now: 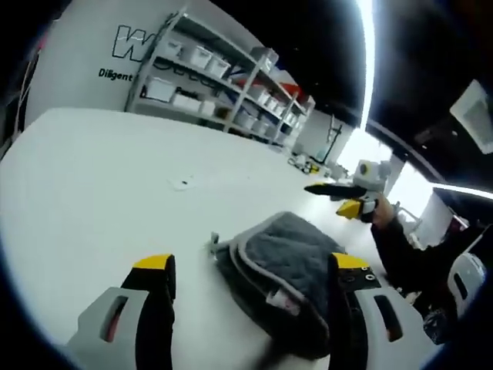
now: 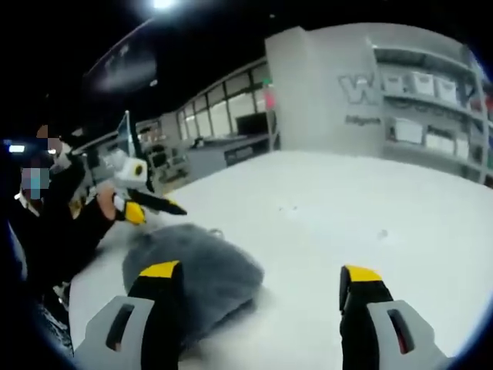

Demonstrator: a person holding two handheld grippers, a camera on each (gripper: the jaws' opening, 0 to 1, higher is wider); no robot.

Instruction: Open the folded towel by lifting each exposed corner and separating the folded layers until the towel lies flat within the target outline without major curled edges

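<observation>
Towel (image 1: pixel 285 270) folded, long axis unclear

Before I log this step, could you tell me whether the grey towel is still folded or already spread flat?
Still folded: the grey towel lies as a thick bundle on the white table, its piped edges stacked in layers.

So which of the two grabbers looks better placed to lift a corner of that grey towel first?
Probably the left gripper: the folded towel lies between its open jaws, its pale-trimmed edge facing them. The right gripper is open too, but the towel sits off by one jaw.
</observation>
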